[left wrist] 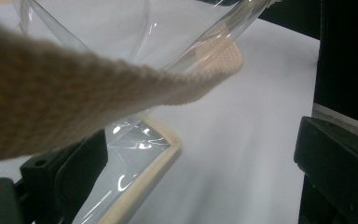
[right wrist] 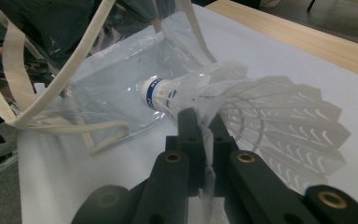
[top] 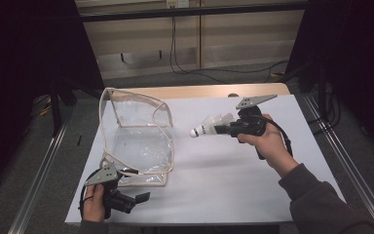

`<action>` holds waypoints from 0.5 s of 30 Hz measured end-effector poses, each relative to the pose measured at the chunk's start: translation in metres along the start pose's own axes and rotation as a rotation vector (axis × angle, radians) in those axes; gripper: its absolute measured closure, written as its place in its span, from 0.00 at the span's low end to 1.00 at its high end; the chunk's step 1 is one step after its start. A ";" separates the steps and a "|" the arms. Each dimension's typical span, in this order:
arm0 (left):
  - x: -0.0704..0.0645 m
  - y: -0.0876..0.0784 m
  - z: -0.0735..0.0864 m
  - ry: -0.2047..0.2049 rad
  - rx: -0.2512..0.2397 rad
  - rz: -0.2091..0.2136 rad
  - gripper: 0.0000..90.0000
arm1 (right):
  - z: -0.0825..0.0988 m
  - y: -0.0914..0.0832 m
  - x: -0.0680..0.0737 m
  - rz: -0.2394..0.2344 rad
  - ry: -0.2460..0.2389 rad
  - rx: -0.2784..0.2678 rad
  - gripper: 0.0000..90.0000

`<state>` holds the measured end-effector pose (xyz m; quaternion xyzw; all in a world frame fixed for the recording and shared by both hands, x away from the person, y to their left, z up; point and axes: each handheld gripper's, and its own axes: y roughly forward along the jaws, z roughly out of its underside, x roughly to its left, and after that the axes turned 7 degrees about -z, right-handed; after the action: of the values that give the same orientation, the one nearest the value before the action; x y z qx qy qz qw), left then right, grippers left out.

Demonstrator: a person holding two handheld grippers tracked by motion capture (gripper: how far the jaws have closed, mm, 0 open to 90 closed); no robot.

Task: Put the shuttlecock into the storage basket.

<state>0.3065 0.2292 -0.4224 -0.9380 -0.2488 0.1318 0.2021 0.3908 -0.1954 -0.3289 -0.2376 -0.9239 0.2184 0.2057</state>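
Shuttlecock (top: 209, 126) already picked up: pinched by its feathers in the right claw (top: 226, 127), jaws nearly shut on the skirt, cork end pointing toward the clear bag (top: 136, 131). Held above the desk (top: 233, 185), to the right of the bag and apart from it. Bag standing open on the desk, cloth-trimmed rim raised. Left claw (top: 139, 197) low at the bag's near corner, jaws apart with the cloth strap (left wrist: 74, 93) lying across close in front; whether gripping that strap, cannot tell. Judging by this: pickup done, carrying over and dropping into the bag left to do, then letting go.
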 end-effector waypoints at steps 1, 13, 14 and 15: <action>0.000 0.000 0.000 -0.004 -0.003 0.001 0.03 | -0.002 0.000 0.001 0.002 -0.004 0.000 0.98; 0.000 0.000 0.000 -0.003 -0.008 -0.002 0.03 | -0.028 -0.004 0.009 0.010 -0.039 0.001 0.98; 0.000 0.000 0.000 -0.003 -0.008 -0.002 0.03 | -0.030 -0.004 0.010 0.008 -0.040 0.001 0.98; 0.000 0.000 0.000 -0.004 -0.008 -0.003 0.03 | -0.032 -0.004 0.011 0.007 -0.042 0.001 0.98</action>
<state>0.3065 0.2295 -0.4222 -0.9381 -0.2511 0.1325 0.1982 0.3962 -0.1828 -0.2973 -0.2359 -0.9270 0.2247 0.1859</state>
